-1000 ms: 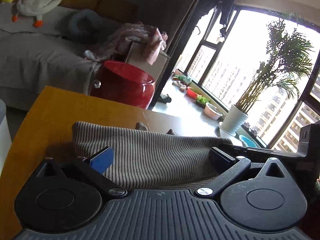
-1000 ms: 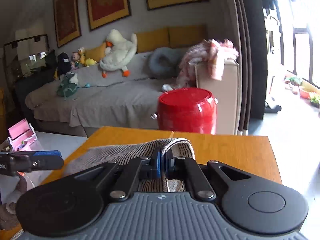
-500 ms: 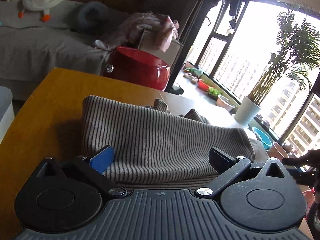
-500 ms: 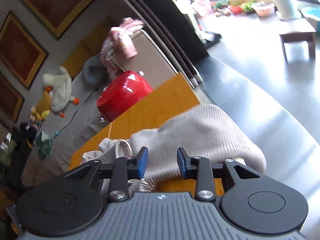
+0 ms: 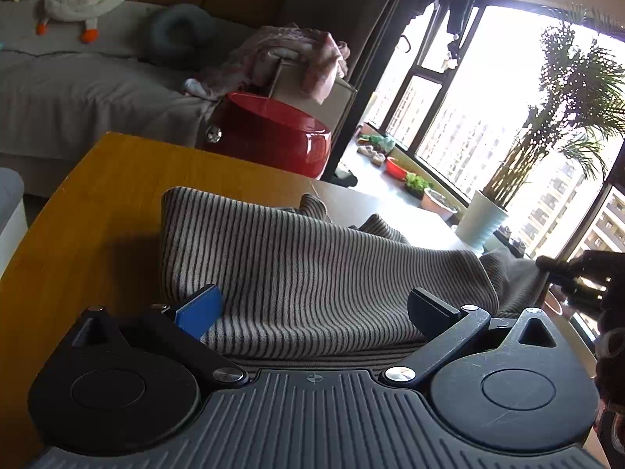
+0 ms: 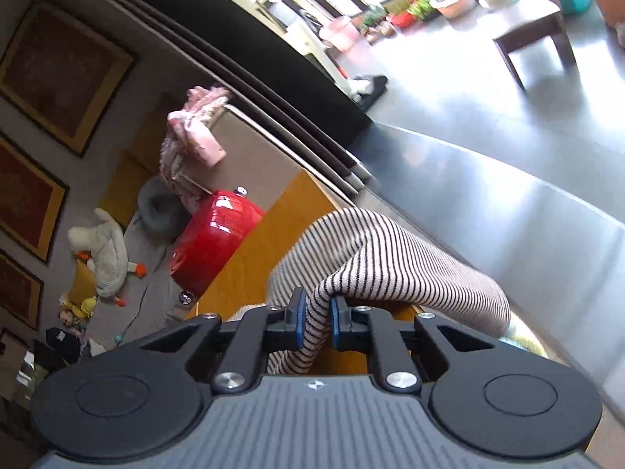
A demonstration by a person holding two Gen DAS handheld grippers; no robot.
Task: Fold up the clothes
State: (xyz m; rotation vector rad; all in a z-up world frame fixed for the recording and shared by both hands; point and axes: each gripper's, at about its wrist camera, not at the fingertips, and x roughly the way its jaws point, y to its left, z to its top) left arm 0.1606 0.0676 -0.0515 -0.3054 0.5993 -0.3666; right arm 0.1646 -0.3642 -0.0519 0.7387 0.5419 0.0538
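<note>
A beige garment with thin dark stripes [image 5: 312, 258] lies folded on the orange wooden table [image 5: 117, 195]. My left gripper [image 5: 314, 305] is open wide at its near edge; the cloth lies between the spread fingers and the pads do not press on it. In the right wrist view, my right gripper [image 6: 316, 312] is rolled to one side. Its jaws are closing, and the blue pads pinch a bunched fold of the striped garment [image 6: 390, 258] at the table [image 6: 265, 254] edge. The right gripper [image 5: 566, 273] also shows dark at the far right of the left wrist view.
A glossy red stool [image 5: 273, 136] stands just beyond the table's far edge, with a grey sofa [image 5: 78, 90] behind it. A pink blanket [image 5: 297, 54] drapes over a box. A white plant pot [image 5: 480, 222] stands by the window. A small dark stool [image 6: 535, 27] stands on the floor.
My right gripper let go of the fold it held, opened, rolled sideways and moved to the garment's right end, where it closed on the cloth. The left gripper stayed open in place.
</note>
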